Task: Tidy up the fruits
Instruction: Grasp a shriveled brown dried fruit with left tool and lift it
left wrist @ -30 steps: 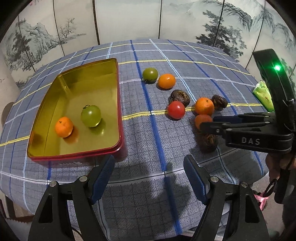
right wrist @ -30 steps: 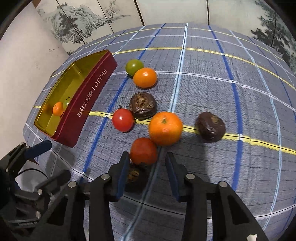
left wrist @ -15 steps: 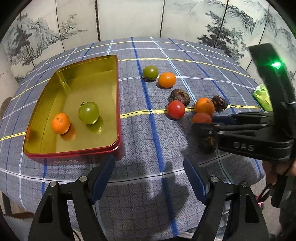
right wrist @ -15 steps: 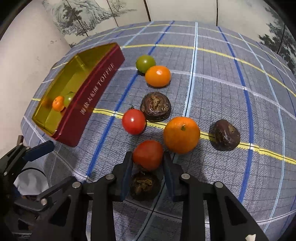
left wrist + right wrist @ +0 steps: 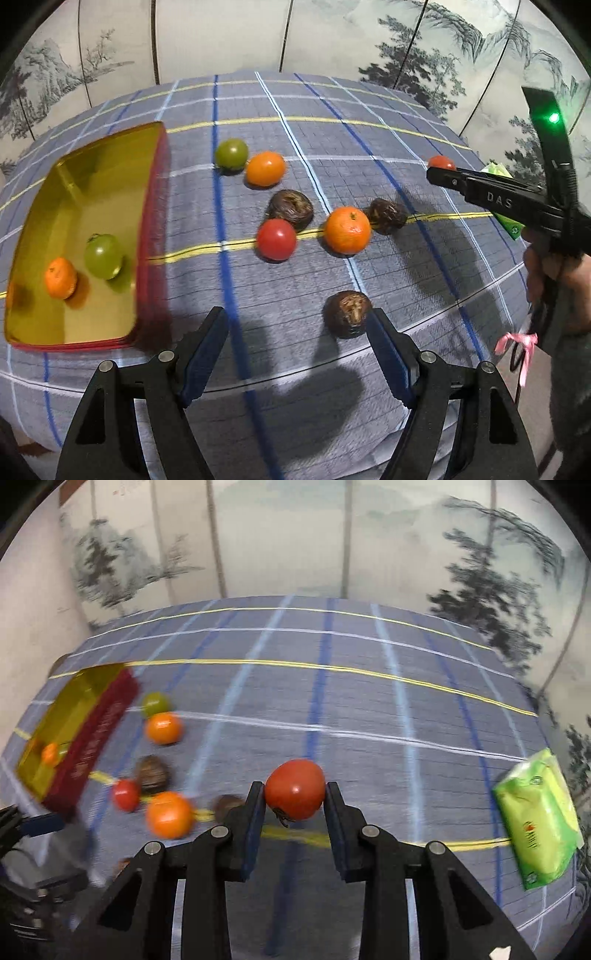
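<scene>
The right gripper is clenched on a red tomato, one blue pad on each flank, the fruit held clear of the cloth just below the centre of the right wrist view. The stem end hangs at the lower left of the fruit, so the pads bear on its smooth sides. A tomato like this is probably light but thin-skinned and soft, and its glossy skin looks slippery; a hold across the widest part, firm without squeezing, seems the safest.

The left gripper stands released, nothing between its fingers, at the bottom of the left wrist view. Just beside its right pad lies a dark wrinkled fruit on the checked tablecloth.

Farther up are a second red tomato, a large orange, two more dark fruits, a smaller orange and a green tomato. At the left edge sits the gold toffee tin, already holding an orange and a green fruit. A green packet lies at the right edge of the right wrist view.
</scene>
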### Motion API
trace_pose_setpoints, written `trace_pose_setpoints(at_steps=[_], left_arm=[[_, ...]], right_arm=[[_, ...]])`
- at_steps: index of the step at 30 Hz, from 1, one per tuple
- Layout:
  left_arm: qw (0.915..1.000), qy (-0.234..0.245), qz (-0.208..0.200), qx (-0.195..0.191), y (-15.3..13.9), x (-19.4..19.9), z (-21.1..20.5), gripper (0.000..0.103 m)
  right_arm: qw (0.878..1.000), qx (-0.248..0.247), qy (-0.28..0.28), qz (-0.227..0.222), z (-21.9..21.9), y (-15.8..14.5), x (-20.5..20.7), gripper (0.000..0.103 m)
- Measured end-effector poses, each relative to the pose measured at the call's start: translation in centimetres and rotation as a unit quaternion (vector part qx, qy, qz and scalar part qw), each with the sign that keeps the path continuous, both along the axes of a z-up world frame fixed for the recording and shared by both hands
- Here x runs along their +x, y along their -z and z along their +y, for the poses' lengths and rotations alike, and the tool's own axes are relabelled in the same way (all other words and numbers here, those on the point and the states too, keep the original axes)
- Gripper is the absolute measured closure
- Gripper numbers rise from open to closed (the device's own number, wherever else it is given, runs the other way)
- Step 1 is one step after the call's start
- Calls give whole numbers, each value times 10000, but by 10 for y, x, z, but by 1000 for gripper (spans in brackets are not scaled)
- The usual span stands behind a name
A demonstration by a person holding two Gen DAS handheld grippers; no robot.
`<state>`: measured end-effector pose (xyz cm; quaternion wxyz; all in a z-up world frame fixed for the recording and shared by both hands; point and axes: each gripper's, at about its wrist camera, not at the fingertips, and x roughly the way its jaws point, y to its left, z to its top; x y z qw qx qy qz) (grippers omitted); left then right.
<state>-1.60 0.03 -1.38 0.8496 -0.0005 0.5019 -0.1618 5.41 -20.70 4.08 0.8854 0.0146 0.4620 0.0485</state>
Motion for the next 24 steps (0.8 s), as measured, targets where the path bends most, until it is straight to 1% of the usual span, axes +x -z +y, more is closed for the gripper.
trace_pose_setpoints(at_steps=[2,5,8,12,15,19,21,22,24], left_arm=[[10000,-14,66,-28,3,2,-4,26],[9999,-13,131,38,7,4,-11,26],[9998,35,159,85,10,4,-20,26],[9996,93,219,180,16,5,-31,27],[9993,118,232,250,20,9,-38,28],[9988,110,276,391,27,14,-43,34],[9987,92,351,352,31,16,-43,38],[9987,100,372,329,31,17,-43,42],[9988,122,353,330,32,17,-44,45]], right_arm=[[9999,6,121,-35,-16,8,4,74],[9999,5,81,-84,-33,21,9,74],[9997,138,-172,-70,-42,32,11,74],[9986,19,-519,-99,-39,42,12,73],[9980,-34,-630,-74,-37,51,13,73],[9982,55,-590,-121,-38,56,13,73],[9984,74,-551,-42,-38,59,15,72],[9984,80,-559,-67,-38,58,15,72],[9982,21,-594,-55,-37,60,16,72]])
